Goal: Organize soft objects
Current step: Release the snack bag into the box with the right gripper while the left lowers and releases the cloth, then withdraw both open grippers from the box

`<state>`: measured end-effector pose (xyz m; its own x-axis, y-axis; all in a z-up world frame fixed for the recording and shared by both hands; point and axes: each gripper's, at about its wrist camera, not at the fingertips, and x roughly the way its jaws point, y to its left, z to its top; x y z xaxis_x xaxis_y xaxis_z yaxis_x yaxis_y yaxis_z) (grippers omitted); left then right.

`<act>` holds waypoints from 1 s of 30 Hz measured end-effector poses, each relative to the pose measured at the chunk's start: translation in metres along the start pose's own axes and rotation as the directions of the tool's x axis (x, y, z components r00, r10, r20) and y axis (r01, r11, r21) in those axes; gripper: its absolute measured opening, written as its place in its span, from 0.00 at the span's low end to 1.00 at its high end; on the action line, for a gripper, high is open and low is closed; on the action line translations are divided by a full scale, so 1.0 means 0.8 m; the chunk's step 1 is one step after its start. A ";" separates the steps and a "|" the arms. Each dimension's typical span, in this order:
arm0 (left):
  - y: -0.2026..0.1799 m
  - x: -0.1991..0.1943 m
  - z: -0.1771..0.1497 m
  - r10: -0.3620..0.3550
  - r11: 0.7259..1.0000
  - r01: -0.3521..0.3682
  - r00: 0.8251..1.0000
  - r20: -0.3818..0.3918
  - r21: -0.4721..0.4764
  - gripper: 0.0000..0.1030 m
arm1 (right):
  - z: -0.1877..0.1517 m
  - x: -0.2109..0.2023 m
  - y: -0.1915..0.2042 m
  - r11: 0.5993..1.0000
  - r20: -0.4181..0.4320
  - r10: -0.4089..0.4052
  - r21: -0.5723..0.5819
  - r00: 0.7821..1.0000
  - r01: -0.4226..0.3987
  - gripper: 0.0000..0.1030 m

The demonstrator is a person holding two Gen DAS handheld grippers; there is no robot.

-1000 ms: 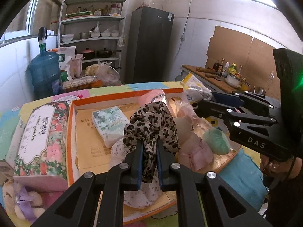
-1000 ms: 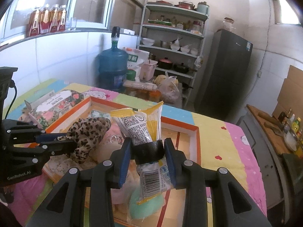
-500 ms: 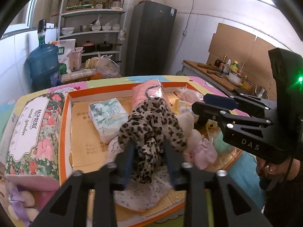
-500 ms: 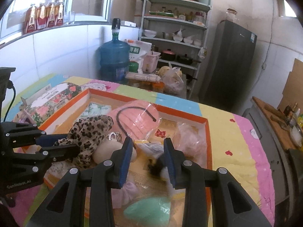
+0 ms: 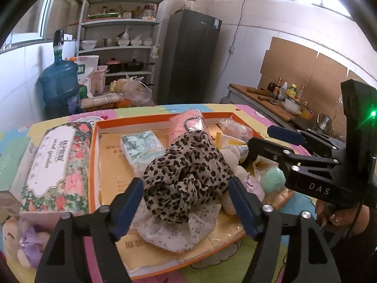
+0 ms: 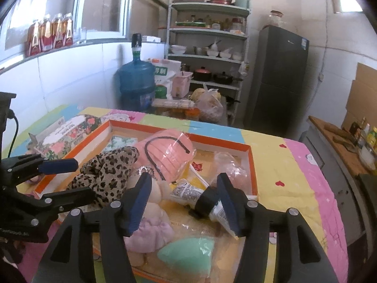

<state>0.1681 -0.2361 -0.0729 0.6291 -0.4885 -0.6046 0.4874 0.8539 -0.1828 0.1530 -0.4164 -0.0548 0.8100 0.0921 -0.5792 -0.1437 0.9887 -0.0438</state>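
Observation:
A leopard-print cloth [image 5: 188,172] lies heaped in the orange-rimmed box [image 5: 94,155] on a white flowered cloth [image 5: 172,231]. My left gripper [image 5: 186,202] is open, its jaws on either side of the heap; the cloth also shows in the right wrist view [image 6: 106,174]. My right gripper [image 6: 183,200] is open above a yellow-and-white packet with a black cap [image 6: 205,198] lying in the box. A pink packet [image 6: 169,155], a mint sponge [image 6: 188,254], a lilac soft item [image 6: 150,233] and a tissue pack [image 5: 143,146] lie in the box too.
A floral tissue box [image 5: 56,167] stands left of the orange box, with a plush bear [image 5: 21,243] in front of it. The table has a colourful cartoon cover [image 6: 294,172]. Behind stand a water bottle [image 5: 59,82], shelves [image 5: 120,47] and a fridge [image 5: 190,56].
My left gripper opened and let go of the leopard cloth, which now rests in the box. My right gripper opened and dropped the yellow packet into the box.

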 end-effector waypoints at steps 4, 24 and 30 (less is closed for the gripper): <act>0.000 -0.014 0.000 0.007 1.000 -0.007 1.000 0.018 0.005 0.76 | -0.005 -0.012 0.001 0.999 0.011 0.005 0.036 1.000 -0.005 0.58; 0.016 -0.114 -0.011 0.061 0.998 -0.065 0.986 0.152 0.018 0.84 | -0.007 -0.084 0.066 0.998 0.097 -0.007 0.056 0.995 0.001 0.73; 0.032 -0.152 -0.020 0.095 0.995 -0.099 0.976 0.196 0.009 0.84 | -0.004 -0.096 0.092 0.996 0.098 0.032 0.077 0.995 -0.039 0.73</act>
<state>0.0943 -0.1525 -0.0168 0.7791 -0.4307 -0.4555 0.4282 0.8963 -0.1150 0.0780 -0.3510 -0.0162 0.8569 0.1344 -0.4977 -0.1310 0.9905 0.0420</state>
